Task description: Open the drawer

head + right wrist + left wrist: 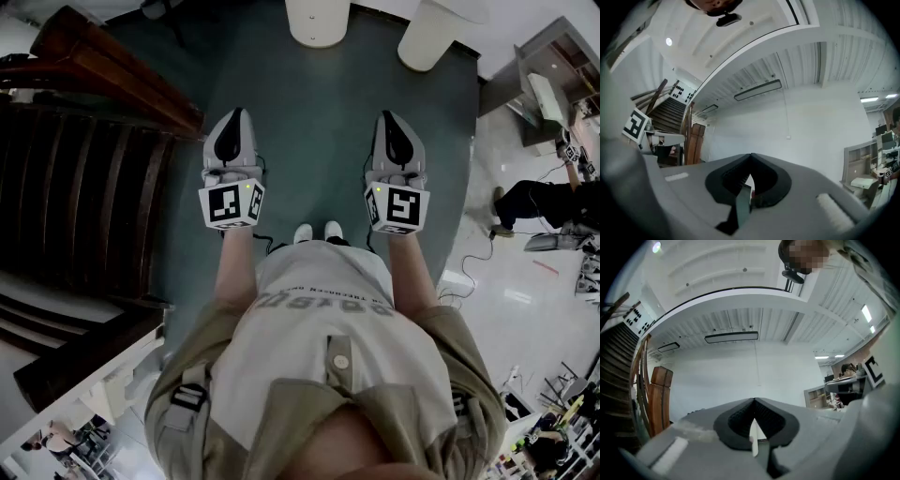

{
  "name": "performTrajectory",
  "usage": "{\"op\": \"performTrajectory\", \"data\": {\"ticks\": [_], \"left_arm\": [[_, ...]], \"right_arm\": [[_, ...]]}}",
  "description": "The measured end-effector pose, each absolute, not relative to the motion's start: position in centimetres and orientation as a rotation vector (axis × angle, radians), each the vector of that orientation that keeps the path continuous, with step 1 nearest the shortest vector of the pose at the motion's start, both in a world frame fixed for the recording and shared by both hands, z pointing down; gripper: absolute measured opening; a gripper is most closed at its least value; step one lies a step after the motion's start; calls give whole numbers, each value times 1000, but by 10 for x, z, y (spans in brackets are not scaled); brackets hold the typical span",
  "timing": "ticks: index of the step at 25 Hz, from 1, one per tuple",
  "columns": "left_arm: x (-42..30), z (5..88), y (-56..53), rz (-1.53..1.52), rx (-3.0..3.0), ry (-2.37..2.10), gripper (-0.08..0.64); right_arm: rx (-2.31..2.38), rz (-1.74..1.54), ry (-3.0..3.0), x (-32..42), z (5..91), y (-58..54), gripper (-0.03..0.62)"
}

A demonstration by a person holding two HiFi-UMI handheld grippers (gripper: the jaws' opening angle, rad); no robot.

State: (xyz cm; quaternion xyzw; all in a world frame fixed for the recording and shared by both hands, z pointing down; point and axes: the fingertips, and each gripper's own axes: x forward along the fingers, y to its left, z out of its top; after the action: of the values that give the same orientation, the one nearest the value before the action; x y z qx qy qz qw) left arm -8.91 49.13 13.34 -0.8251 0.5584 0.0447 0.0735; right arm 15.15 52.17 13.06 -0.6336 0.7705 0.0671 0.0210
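Observation:
No drawer shows in any view. In the head view my left gripper (236, 115) and right gripper (388, 119) are held side by side in front of my body, above a teal carpet (309, 112), both pointing forward. Their jaws are pressed together with nothing between them. The left gripper view shows the left gripper (753, 401) shut, facing a plain white wall (740, 376). The right gripper view shows the right gripper (750, 157) shut, facing the same white wall (806, 126).
A dark wooden staircase (75, 178) rises at the left, close to the left gripper. Two white column bases (317, 21) stand ahead on the carpet. A shelf unit (553, 84) and a seated person (544, 202) are at the right, on a white floor with cables (478, 253).

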Motion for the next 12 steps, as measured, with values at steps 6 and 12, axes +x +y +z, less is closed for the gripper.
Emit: {"op": "performTrajectory", "data": {"ticks": [6, 12], "left_arm": [[-89, 134, 492, 134, -2477, 1691, 5], [-84, 135, 489, 132, -2482, 1695, 5]], "right_arm": [[-1968, 204, 2398, 152, 135, 523, -2], [-1968, 217, 2418, 153, 137, 519, -2]]}}
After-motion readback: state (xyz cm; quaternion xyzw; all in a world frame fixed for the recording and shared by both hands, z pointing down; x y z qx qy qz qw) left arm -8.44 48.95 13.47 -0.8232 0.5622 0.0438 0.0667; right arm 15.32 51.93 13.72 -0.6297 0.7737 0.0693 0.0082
